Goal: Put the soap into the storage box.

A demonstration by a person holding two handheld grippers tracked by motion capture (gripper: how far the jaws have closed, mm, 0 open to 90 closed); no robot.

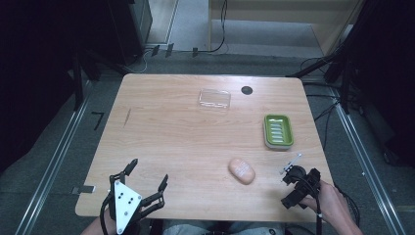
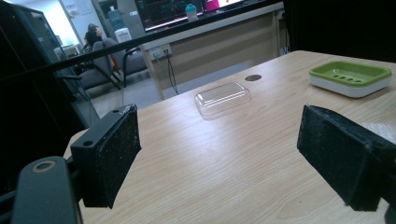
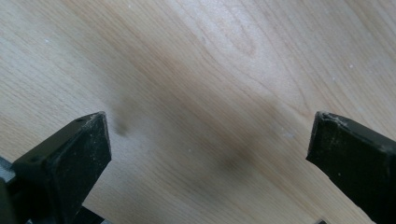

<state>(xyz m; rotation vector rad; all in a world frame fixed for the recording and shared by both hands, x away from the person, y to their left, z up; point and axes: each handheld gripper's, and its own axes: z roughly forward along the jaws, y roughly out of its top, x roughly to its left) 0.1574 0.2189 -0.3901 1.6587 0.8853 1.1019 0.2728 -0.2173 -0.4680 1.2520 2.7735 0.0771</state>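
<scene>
A pink bar of soap (image 1: 241, 170) lies on the wooden table (image 1: 171, 137), toward its front right. Behind it and to the right rests a green soap dish on a white base (image 1: 278, 130) (image 2: 350, 77). A clear plastic lid (image 1: 214, 99) (image 2: 222, 98) lies near the far edge. My left gripper (image 1: 148, 172) (image 2: 219, 158) hovers at the front left, open and holding nothing. My right gripper (image 1: 292, 190) (image 3: 210, 154) is at the front right, to the right of the soap. It points down at bare wood with its jaws wide apart.
A round dark hole (image 1: 246, 90) (image 2: 253, 77) sits in the tabletop by the far edge, right of the lid. Cables and dark equipment stand on the floor around the table. A small metal part (image 1: 291, 163) lies just beyond the right gripper.
</scene>
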